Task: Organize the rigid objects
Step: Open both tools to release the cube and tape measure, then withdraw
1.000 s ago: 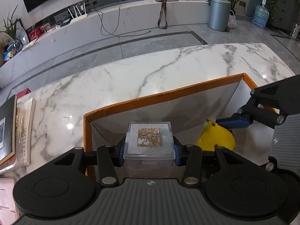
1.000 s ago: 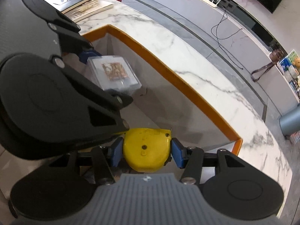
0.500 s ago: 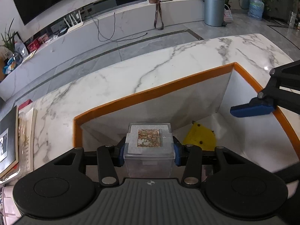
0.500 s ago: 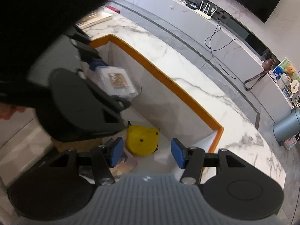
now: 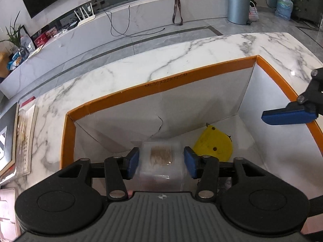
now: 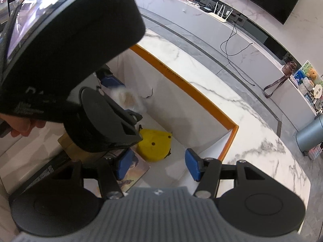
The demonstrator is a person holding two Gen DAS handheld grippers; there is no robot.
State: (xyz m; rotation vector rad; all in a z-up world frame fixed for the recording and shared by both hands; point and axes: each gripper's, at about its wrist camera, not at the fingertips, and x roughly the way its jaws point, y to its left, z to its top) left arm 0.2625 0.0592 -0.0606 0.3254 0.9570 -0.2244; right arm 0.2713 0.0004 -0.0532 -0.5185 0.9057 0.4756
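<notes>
A white cardboard box with an orange rim point(image 5: 161, 82) stands on the marble table. My left gripper point(image 5: 161, 163) hangs inside it and its jaws are opening. A clear plastic case with a brown picture point(image 5: 161, 157) sits blurred between the blue pads, with a gap on each side. The same case point(image 6: 127, 98) shows blurred in the right wrist view, beside the left gripper's blue pad point(image 6: 110, 81). A yellow tape measure point(image 5: 214, 145) point(image 6: 154, 147) lies on the box floor. My right gripper point(image 6: 157, 166) is open above it with nothing between its fingers.
Books and a magazine point(image 5: 24, 139) lie on the table to the left of the box. On the box floor lie a pictured card point(image 6: 133, 169) and a brown-gold box point(image 6: 66, 143). A person's hand point(image 6: 24, 127) holds the left gripper's handle.
The right gripper let go of the yellow tape measure and drew up and back. The left jaws spread off the clear case, which now sits lower and blurred.
</notes>
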